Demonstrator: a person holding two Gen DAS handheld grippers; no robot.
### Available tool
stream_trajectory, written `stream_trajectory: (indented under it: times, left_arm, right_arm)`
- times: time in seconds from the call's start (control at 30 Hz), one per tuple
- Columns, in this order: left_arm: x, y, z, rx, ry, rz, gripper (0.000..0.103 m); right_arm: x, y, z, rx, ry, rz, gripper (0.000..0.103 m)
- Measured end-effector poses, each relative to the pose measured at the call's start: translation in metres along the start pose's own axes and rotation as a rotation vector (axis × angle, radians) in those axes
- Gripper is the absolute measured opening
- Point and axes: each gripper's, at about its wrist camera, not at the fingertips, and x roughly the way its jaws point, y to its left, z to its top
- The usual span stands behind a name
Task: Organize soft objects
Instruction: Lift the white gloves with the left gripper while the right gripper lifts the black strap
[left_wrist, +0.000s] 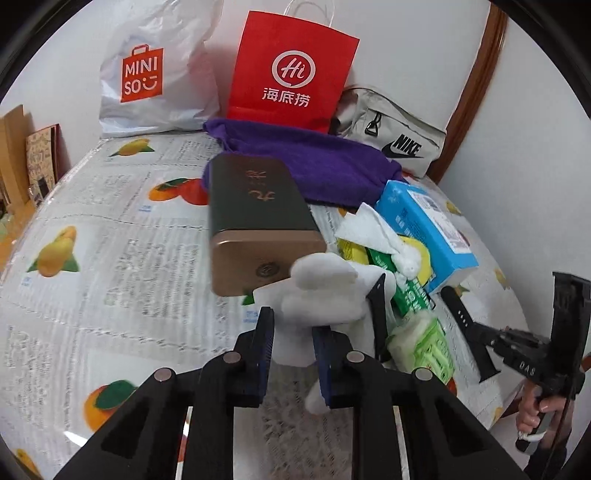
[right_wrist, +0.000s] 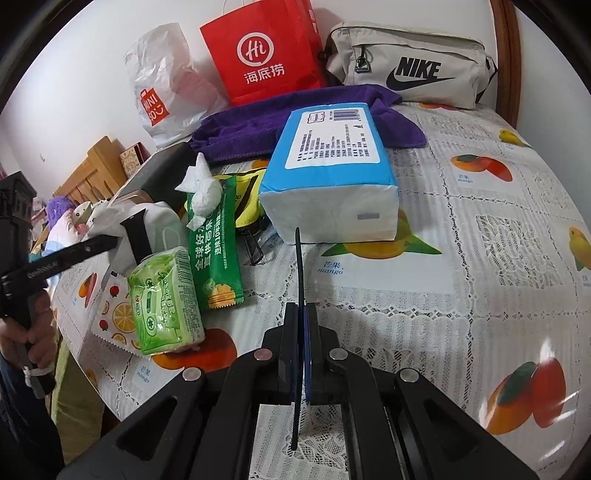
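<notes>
Two flat fingers of the left gripper (left_wrist: 291, 332) pinch a soft white cloth (left_wrist: 321, 291) at lower centre of the left wrist view, just in front of a hard-cornered gold-ended tin (left_wrist: 255, 225). At lower centre of the right wrist view, the right gripper (right_wrist: 303, 325) is closed on a thin dark blue sheet (right_wrist: 300, 266) before the blue tissue pack (right_wrist: 328, 166). Bare fruit-print tablecloth (right_wrist: 498, 258) lies at right.

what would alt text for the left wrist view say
The left gripper has its jaws closed on a white cloth above a fruit-print tablecloth. Behind it lie a dark tin with a gold end, a purple towel and a blue tissue pack; the right gripper reaches in from the right.
</notes>
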Motion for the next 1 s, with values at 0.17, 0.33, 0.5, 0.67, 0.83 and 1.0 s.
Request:
stream_trajectory:
  times: [0.17, 0.33, 0.5, 0.67, 0.83, 1.0]
  left_arm:
    - [-0.011, 0.001, 0.0, -0.003, -0.012, 0.003, 0.023]
    - [-0.028, -0.001, 0.002, 0.006, -0.053, 0.016, 0.067]
    - [-0.034, -0.008, 0.008, 0.031, -0.087, -0.011, 0.067]
    - [-0.019, -0.027, 0.009, 0.107, -0.075, -0.028, 0.061]
    - [0.005, -0.036, 0.005, 0.177, -0.014, 0.015, 0.026]
    - [0.009, -0.032, -0.006, 0.196, 0.011, 0.005, 0.011]
  right_arm:
    - [-0.001, 0.001, 0.0, -0.003, 0.001, -0.002, 0.003]
    - [-0.005, 0.002, -0.001, -0.005, -0.005, -0.002, 0.003]
    - [-0.004, 0.0, -0.001, -0.002, -0.004, -0.003, 0.003]
    - [-0.002, -0.005, -0.002, 0.009, 0.002, -0.012, 0.003]
    - [-0.002, -0.009, -0.003, 0.018, 0.007, -0.019, 0.003]
    - [-0.001, -0.009, -0.003, 0.018, 0.011, -0.023, 0.003]
